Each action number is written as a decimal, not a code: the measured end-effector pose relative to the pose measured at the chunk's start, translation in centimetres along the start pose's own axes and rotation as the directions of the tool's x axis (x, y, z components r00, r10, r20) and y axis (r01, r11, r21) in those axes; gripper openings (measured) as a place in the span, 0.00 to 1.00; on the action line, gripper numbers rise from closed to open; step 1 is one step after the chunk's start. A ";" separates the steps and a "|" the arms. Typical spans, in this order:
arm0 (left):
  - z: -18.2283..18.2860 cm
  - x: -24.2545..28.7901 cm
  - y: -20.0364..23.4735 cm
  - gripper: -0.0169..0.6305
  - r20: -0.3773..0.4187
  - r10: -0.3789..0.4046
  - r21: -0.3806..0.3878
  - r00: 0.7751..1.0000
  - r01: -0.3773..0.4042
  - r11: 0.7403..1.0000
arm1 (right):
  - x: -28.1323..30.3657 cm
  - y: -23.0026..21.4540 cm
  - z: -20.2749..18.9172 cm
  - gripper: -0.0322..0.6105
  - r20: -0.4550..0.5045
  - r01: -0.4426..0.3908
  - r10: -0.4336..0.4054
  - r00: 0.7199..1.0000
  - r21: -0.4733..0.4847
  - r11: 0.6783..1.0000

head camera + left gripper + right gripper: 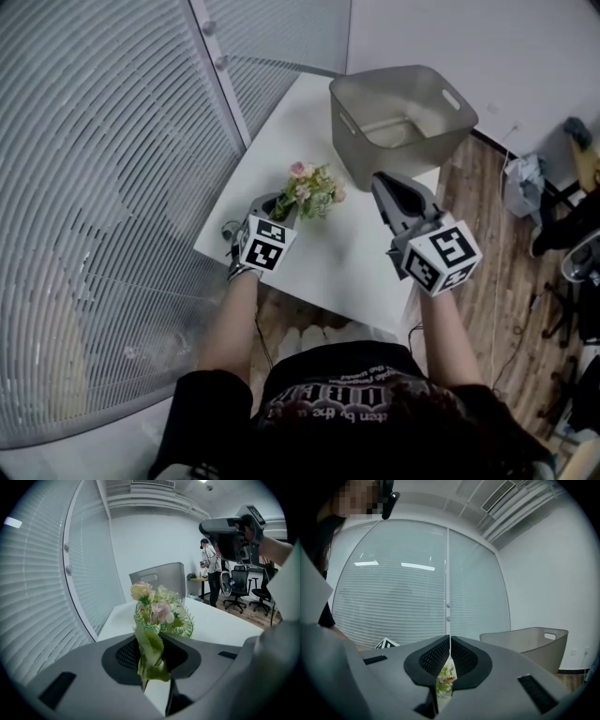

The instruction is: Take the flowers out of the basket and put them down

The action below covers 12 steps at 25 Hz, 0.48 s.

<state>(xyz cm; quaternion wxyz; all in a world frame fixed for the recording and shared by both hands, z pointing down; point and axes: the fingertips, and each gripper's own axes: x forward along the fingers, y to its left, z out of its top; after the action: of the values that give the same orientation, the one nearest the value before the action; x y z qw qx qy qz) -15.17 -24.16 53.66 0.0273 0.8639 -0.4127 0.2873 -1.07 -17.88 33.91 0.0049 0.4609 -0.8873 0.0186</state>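
Matt grey plastic basket (361, 150), smooth white table (347, 258), cloth-like flowers (314, 192).

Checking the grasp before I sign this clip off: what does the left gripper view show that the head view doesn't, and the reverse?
Only the left gripper view: the leafy stem of the flowers pinched between the fingers of the left gripper, and a person standing by office chairs far behind. Only the head view: the inside of the basket, with no flowers in it, and the marker cube on the left gripper. Both: the flowers, the basket, the white table and the right gripper.
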 end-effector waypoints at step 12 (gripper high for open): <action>-4.0 1.8 -2.8 0.22 -0.043 -0.033 -0.005 0.999 0.033 0.999 | -0.6 -0.4 -1.7 0.10 -0.017 0.026 -0.025 1.000 0.021 0.999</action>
<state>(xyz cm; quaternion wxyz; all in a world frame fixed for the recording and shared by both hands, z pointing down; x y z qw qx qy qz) -14.10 -22.40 58.41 0.0428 0.8642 -0.3983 0.3044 -0.47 -17.54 35.57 0.0077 0.4721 -0.8810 0.0318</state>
